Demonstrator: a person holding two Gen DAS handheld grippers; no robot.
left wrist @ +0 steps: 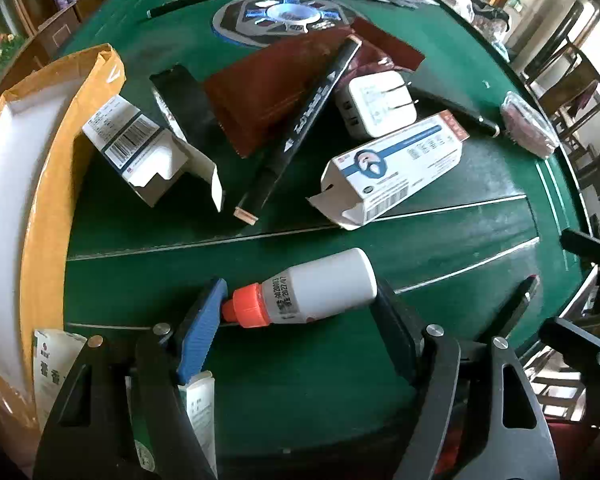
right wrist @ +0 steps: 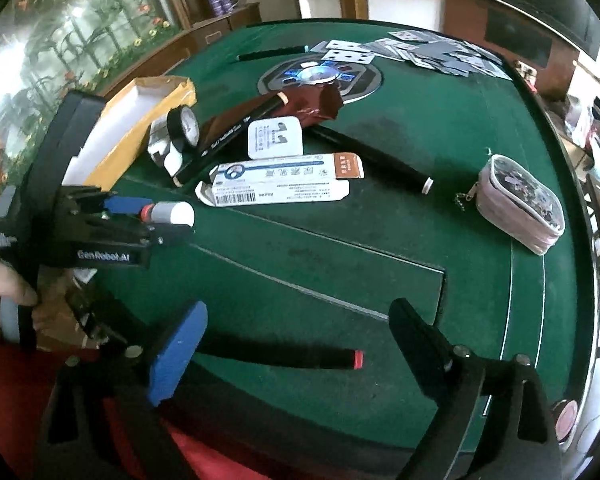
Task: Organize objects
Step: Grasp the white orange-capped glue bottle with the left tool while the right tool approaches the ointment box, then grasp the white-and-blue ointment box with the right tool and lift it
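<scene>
bottle (left wrist: 320,286) lies between left tool (left wrist: 300,320) fingers; contact unclear.

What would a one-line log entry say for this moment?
left gripper: jaws around white bottle lying on green table | right gripper: open above black pen

The bottle (left wrist: 320,286) lies on the table (left wrist: 300,360), the carton (left wrist: 392,168) behind it, the open box (left wrist: 28,208) at left.

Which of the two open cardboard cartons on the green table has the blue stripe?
The long white cardboard carton lying beside the white plug adapter. The other open white carton, with only a barcode showing, leans by the yellow box.
</scene>
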